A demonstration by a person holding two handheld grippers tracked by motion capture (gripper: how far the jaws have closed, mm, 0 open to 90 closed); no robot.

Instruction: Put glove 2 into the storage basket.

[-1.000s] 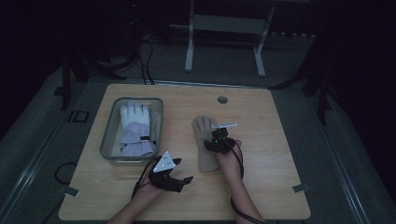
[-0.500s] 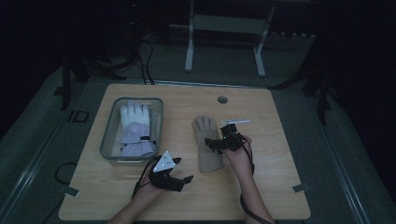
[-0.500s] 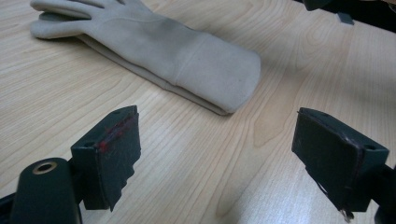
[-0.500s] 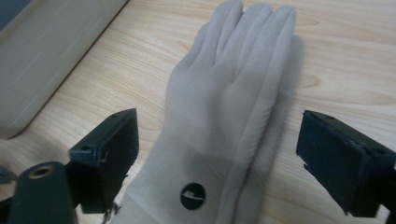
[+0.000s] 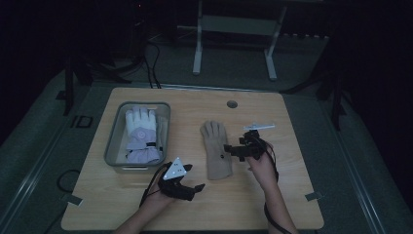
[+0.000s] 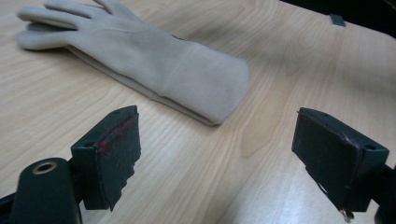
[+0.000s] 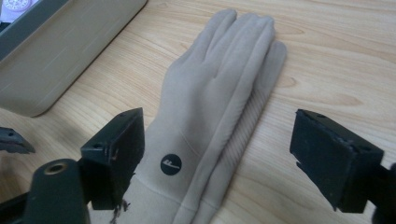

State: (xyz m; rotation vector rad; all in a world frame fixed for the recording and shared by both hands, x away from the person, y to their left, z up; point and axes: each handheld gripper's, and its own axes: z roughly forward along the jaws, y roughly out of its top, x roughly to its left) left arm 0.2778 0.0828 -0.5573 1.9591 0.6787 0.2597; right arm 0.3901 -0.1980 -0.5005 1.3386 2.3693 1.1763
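High view shows both grippers, left gripper (image 5: 196, 186) and right gripper (image 5: 228, 148), with jaws apart and nothing held beside the beige glove (image 5: 216, 148), so a shallow regrasp risks pinching 1 fabric layer and dragging it.

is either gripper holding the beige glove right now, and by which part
Nothing is held. The right gripper has just opened its jaws and they stand wide above the beige glove, which lies flat on the table. The left gripper is open too.
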